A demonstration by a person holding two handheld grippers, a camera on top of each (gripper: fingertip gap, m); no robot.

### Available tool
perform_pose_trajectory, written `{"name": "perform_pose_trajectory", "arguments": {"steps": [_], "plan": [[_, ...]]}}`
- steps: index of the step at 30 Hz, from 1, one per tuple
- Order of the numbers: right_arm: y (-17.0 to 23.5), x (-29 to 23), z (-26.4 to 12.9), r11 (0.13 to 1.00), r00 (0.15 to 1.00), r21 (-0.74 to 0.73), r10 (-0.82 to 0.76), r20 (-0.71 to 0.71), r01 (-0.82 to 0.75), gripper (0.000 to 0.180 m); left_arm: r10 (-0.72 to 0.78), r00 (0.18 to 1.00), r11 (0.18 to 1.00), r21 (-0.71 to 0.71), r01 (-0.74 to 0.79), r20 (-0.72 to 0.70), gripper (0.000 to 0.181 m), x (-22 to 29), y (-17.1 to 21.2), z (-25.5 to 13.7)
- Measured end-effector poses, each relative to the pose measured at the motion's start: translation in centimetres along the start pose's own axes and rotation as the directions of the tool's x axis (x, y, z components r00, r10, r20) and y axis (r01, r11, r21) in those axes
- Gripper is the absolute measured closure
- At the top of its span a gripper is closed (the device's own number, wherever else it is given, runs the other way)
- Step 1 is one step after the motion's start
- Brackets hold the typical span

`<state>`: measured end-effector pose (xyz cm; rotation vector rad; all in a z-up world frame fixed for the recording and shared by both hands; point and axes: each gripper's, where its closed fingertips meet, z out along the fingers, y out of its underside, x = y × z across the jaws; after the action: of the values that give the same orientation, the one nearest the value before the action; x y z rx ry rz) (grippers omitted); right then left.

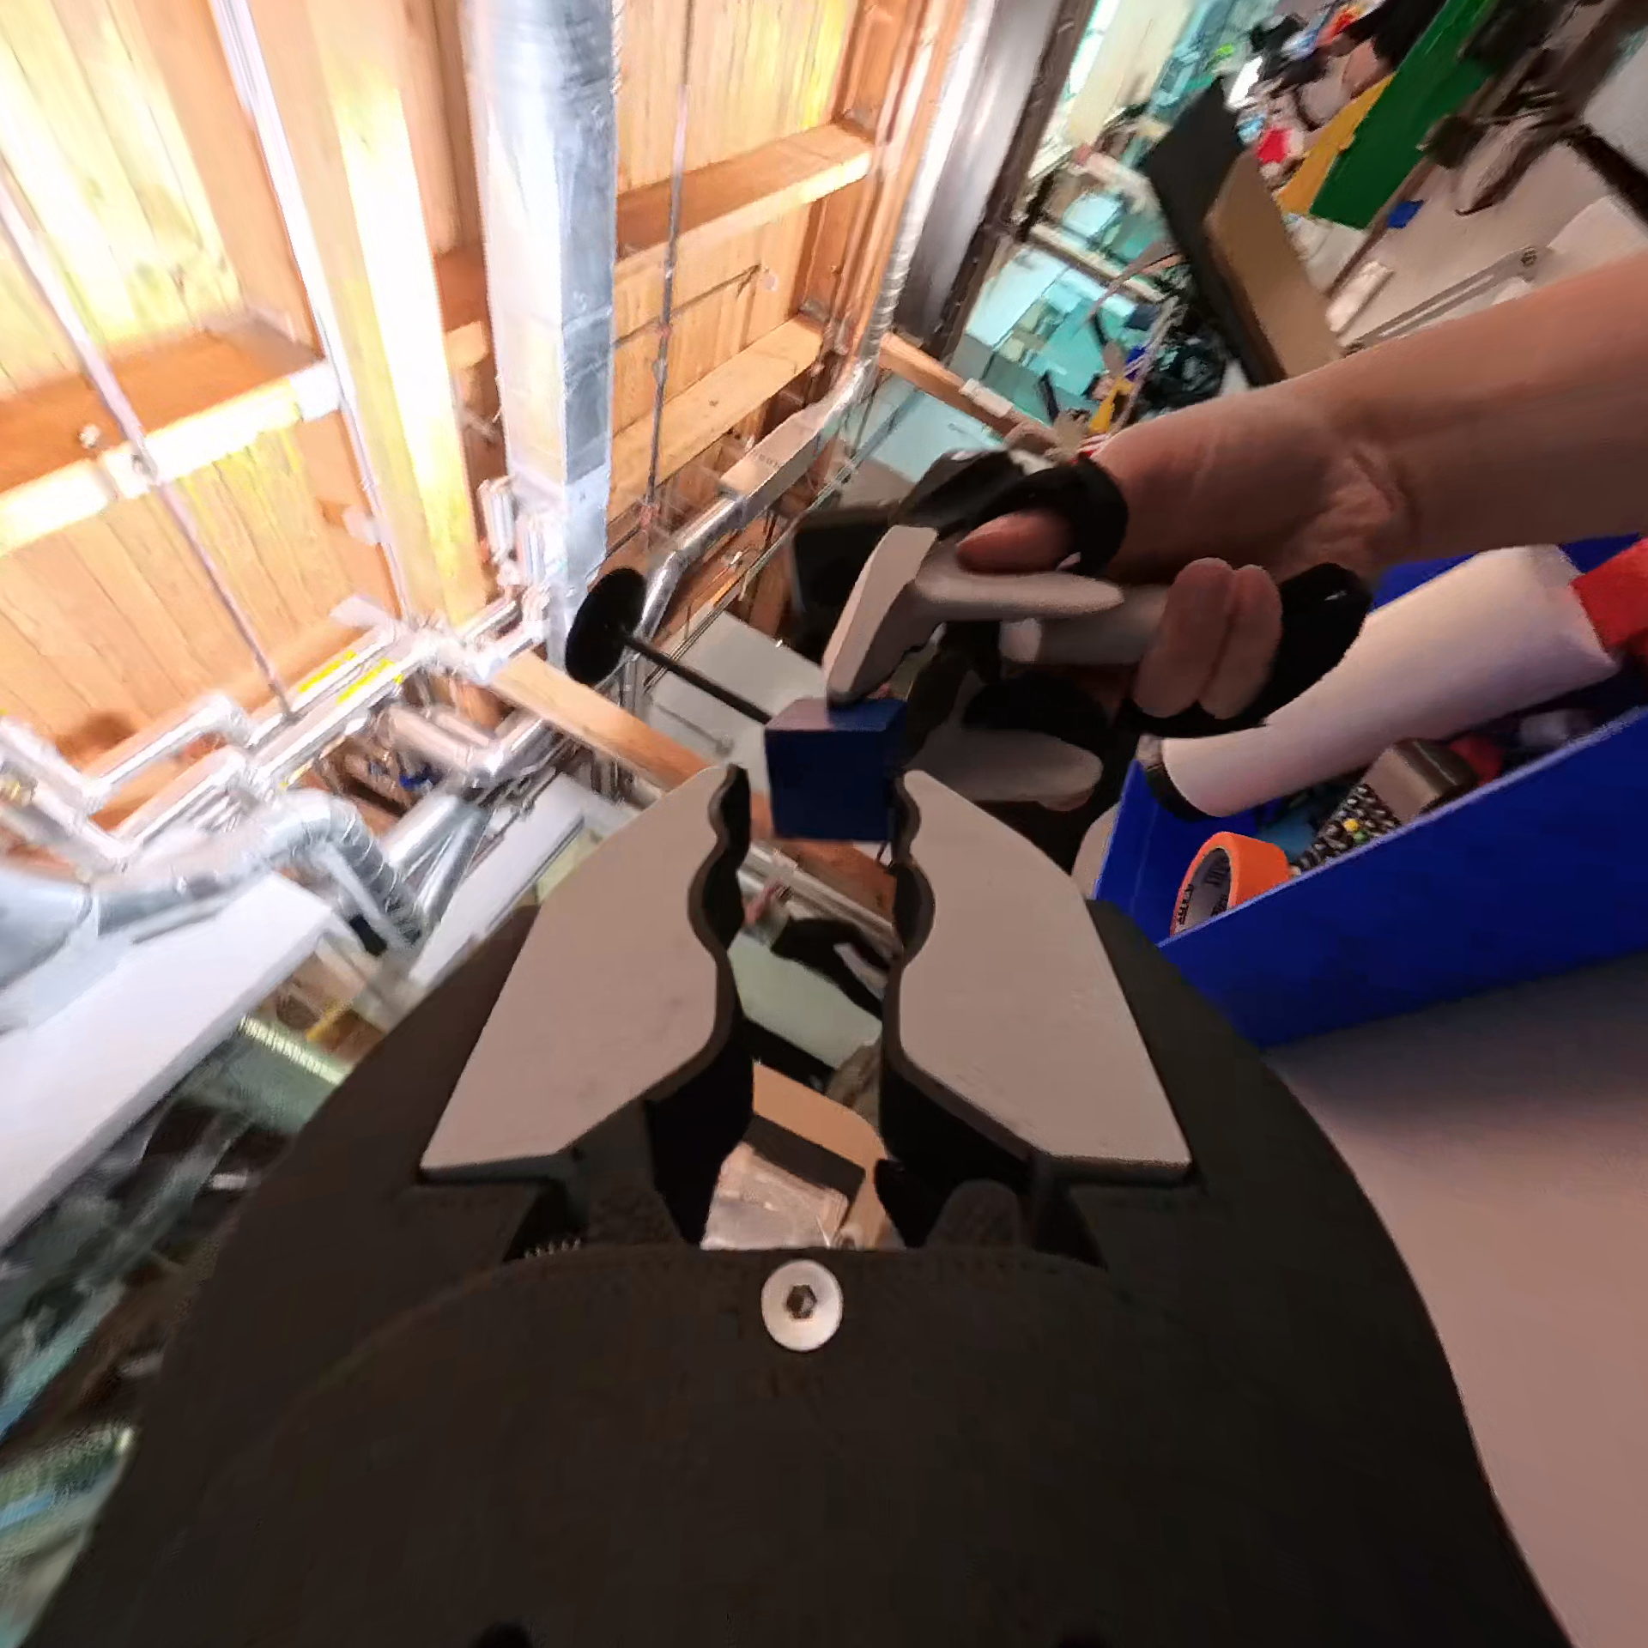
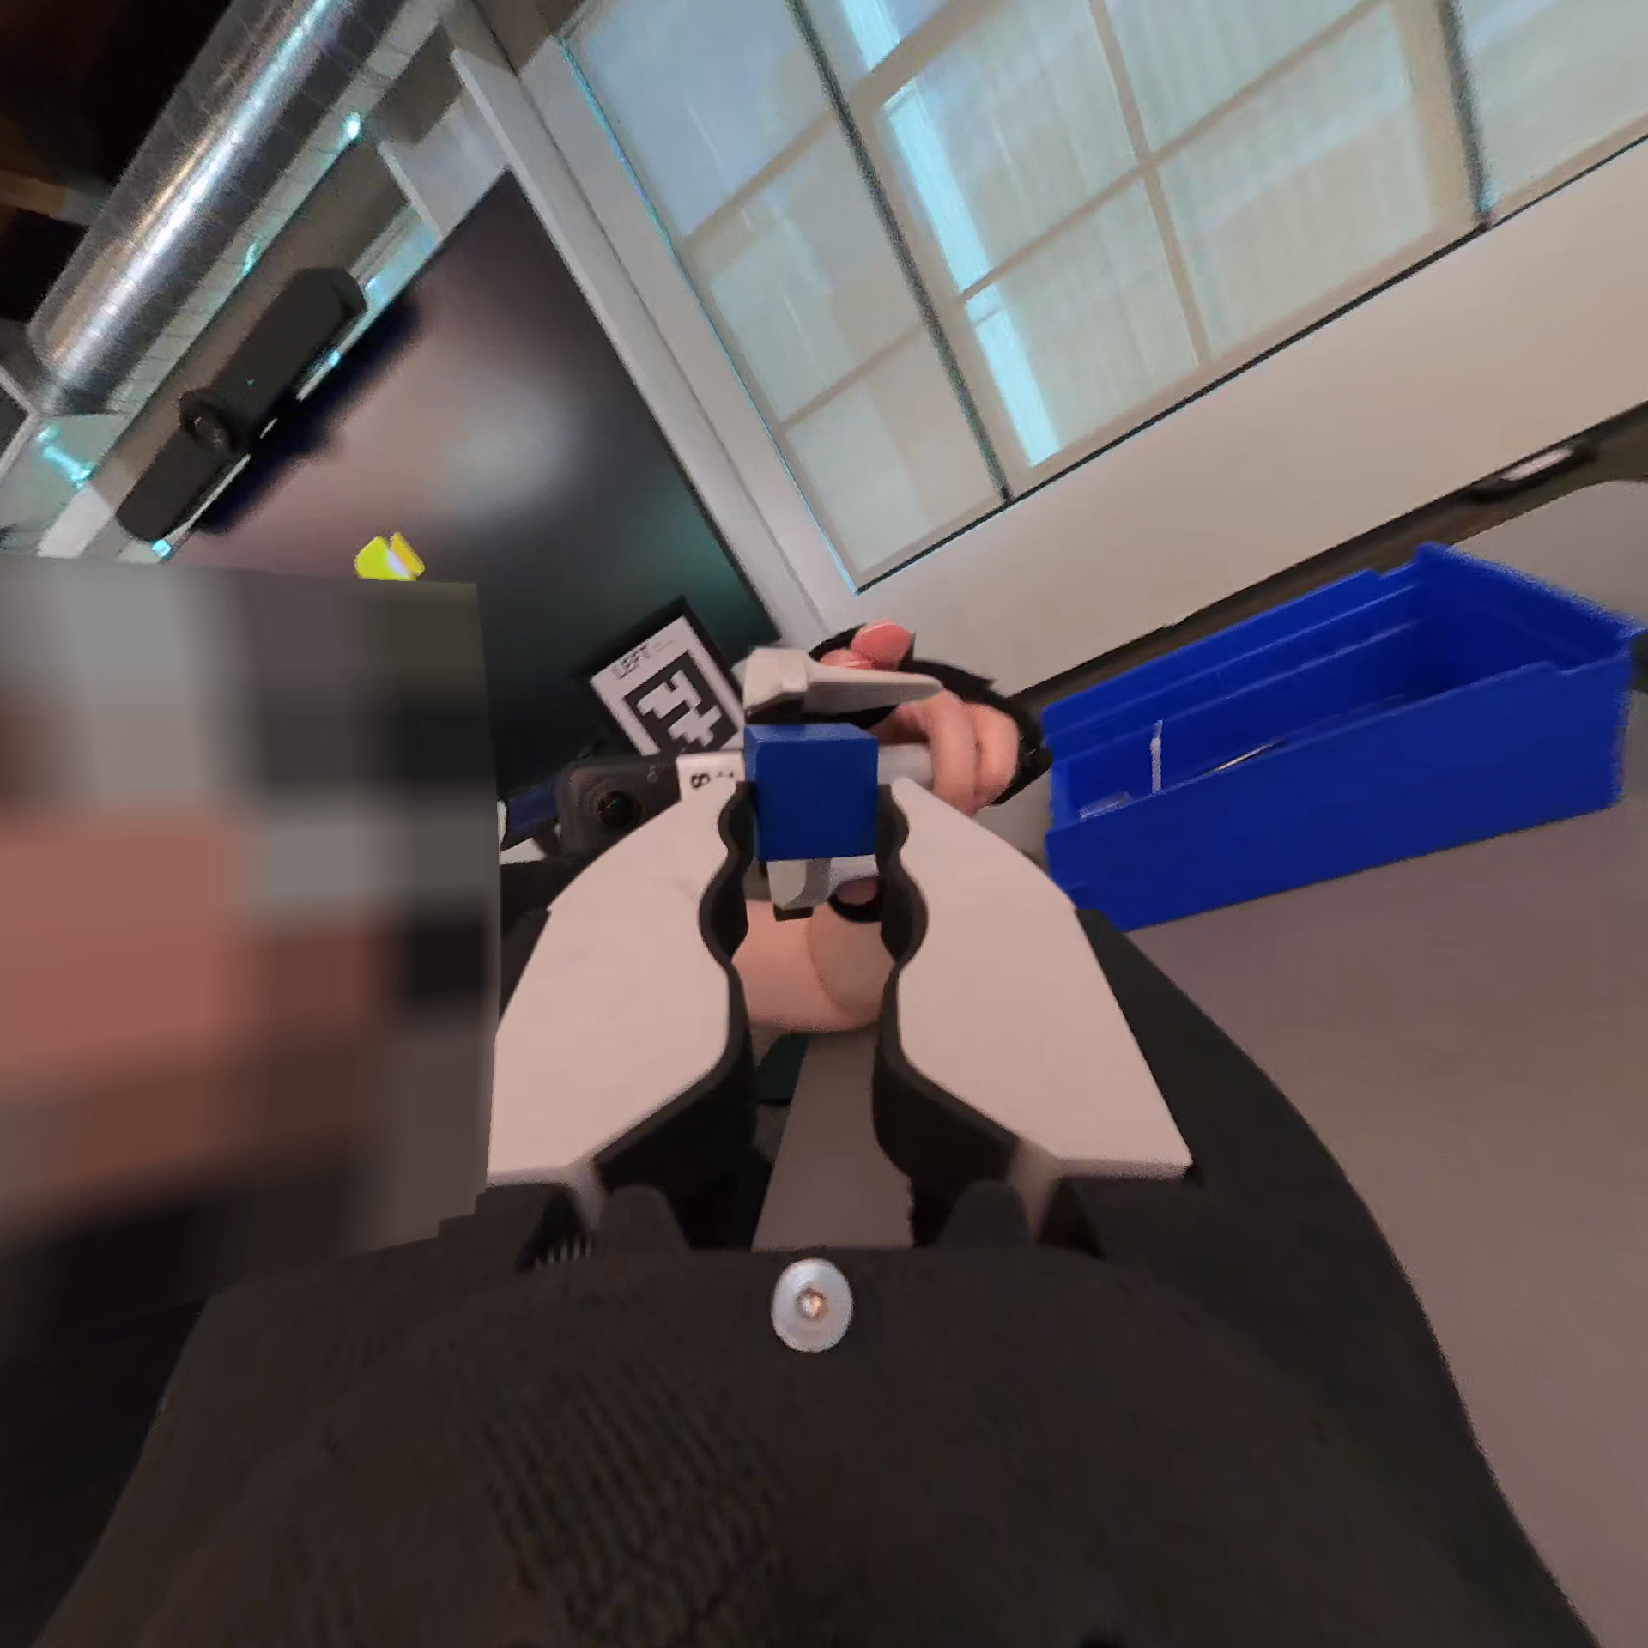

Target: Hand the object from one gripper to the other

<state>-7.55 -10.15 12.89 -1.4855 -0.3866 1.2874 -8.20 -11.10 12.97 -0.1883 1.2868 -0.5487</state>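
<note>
A blue cube [image 2: 811, 794] sits between the tips of my right gripper [image 2: 816, 798], which is shut on its two sides. My left gripper [image 1: 820, 785] faces it from the other way. Its jaws stand around the same cube [image 1: 829, 776], and a thin gap shows at its left finger. In the right wrist view, the left gripper's grey fingers [image 2: 838, 687] lie just above and below the cube. In the left wrist view, the right gripper's upper finger [image 1: 878, 606] rests on the cube's top. A hand holds each gripper, and both are raised off the table.
A blue bin [image 1: 1427, 901] with an orange tape roll [image 1: 1231, 869] and other items stands to the right on the grey table [image 1: 1471, 1204]. A second blue bin [image 2: 1338, 713] stands on the table [image 2: 1382, 1070] near the windows. A black disc on a rod [image 1: 606, 624] sticks out beyond the cube. Only a small space, under 4 cm, lies between the two pairs of fingers.
</note>
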Motion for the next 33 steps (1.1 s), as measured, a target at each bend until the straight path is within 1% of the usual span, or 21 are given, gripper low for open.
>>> {"name": "perform_pose_trajectory", "arguments": {"steps": [1,2,3,4,5,6,7,8,9,11,13,16,17,19,21,23,25,28,30,32,33], "plan": [[-0.7,0.3,-1.0,0.999,0.999,0.032,-0.012,-0.039,0.013,0.153,-0.015,1.000,0.999,-0.033,0.016,0.005,0.148,-0.2,0.5,0.1],[-1.3,1.3,-2.4,0.998,0.990,0.052,-0.031,-0.137,0.039,0.153,-0.030,1.000,0.997,-0.068,0.030,0.006,0.143,-0.5,1.0,0.2],[-1.6,3.3,-4.4,0.996,0.948,0.045,-0.062,-0.313,0.080,0.153,-0.041,0.999,0.994,-0.100,0.043,0.023,0.140,-1.0,1.6,0.2],[-1.5,5.6,-7.2,0.992,0.849,-0.005,-0.109,-0.517,0.125,0.153,-0.046,0.998,0.990,-0.133,0.051,0.040,0.141,-1.5,2.1,0.2],[-0.9,7.9,-10.4,0.986,0.701,-0.093,-0.166,-0.694,0.142,0.153,-0.048,0.998,0.983,-0.175,0.055,0.044,0.145,-1.8,2.8,0.1],[0.1,9.7,-13.8,0.975,0.541,-0.194,-0.220,-0.811,0.106,0.153,-0.044,0.998,0.973,-0.224,0.053,0.044,0.149,-2.1,3.6,0.0],[1.5,11.0,-16.8,0.960,0.410,-0.279,-0.264,-0.873,0.024,0.152,-0.034,0.998,0.960,-0.277,0.045,0.046,0.150,-2.3,4.5,-0.1],[2.9,12.0,-19.2,0.942,0.320,-0.328,-0.292,-0.902,-0.065,0.151,-0.019,0.999,0.945,-0.324,0.031,0.041,0.150,-2.4,5.3,-0.2],[4.2,12.8,-21.1,0.928,0.263,-0.344,-0.299,-0.917,-0.144,0.152,-0.003,0.999,0.932,-0.362,0.016,0.038,0.149,-2.6,6.0,-0.4],[5.8,14.3,-23.5,0.915,0.194,-0.325,-0.283,-0.939,-0.240,0.152,0.011,0.999,0.909,-0.418,0.004,0.033,0.150,-2.7,7.2,-0.6],[6.2,15.7,-24.5,0.918,0.155,-0.308,-0.276,-0.949,-0.251,0.152,-0.012,1.000,0.889,-0.459,0.015,0.008,0.148,-2.3,8.1,-0.8],[5.7,17.3,-24.3,0.930,0.134,-0.307,-0.284,-0.949,-0.201,0.151,-0.036,0.999,0.874,-0.484,0.030,-0.003,0.148,-1.9,8.7,-0.8],[5.5,17.8,-24.4,0.931,0.114,-0.312,-0.295,-0.949,-0.191,0.151,-0.036,0.999,0.873,-0.487,0.030,-0.002,0.148,-1.9,8.8,-0.8],[5.9,18.4,-24.6,0.917,0.086,-0.338,-0.327,-0.941,-0.210,0.151,-0.043,0.999,0.868,-0.495,0.036,-0.002,0.148,-2.0,8.9,-0.9],[6.3,18.6,-24.7,0.908,0.081,-0.351,-0.342,-0.936,-0.230,0.151,-0.044,0.999,0.867,-0.496,0.041,0.004,0.147,-2.5,9.0,-1.2],[6.1,18.3,-24.4,0.916,0.103,-0.337,-0.322,-0.941,-0.216,0.151,-0.057,0.997,0.865,-0.496,0.077,0.056,0.150,-4.3,9.2,-2.0],[5.5,17.4,-24.1,0.928,0.125,-0.321,-0.302,-0.945,-0.187,0.152,-0.132,0.984,0.841,-0.512,0.174,0.118,0.150,-6.4,9.9,-3.6],[4.0,15.7,-23.3,0.932,0.152,-0.343,-0.324,-0.934,-0.118,0.152,-0.238,0.946,0.759,-0.565,0.323,0.221,0.149,-9.6,11.9,-7.0],[2.7,14.2,-22.1,0.927,0.179,-0.370,-0.355,-0.918,-0.059,0.152,-0.228,0.918,0.714,-0.585,0.384,0.325,0.149,-12.2,13.0,-9.7],[1.2,12.7,-21.0,0.920,0.179,-0.392,-0.386,-0.905,0.003,0.152,-0.241,0.876,0.699,-0.552,0.455,0.418,0.150,-14.3,12.6,-11.8],[0.5,12.1,-20.5,0.914,0.173,-0.404,-0.404,-0.898,0.035,0.153,-0.285,0.851,0.694,-0.518,0.501,0.442,0.150,-14.8,11.9,-12.3]]}}
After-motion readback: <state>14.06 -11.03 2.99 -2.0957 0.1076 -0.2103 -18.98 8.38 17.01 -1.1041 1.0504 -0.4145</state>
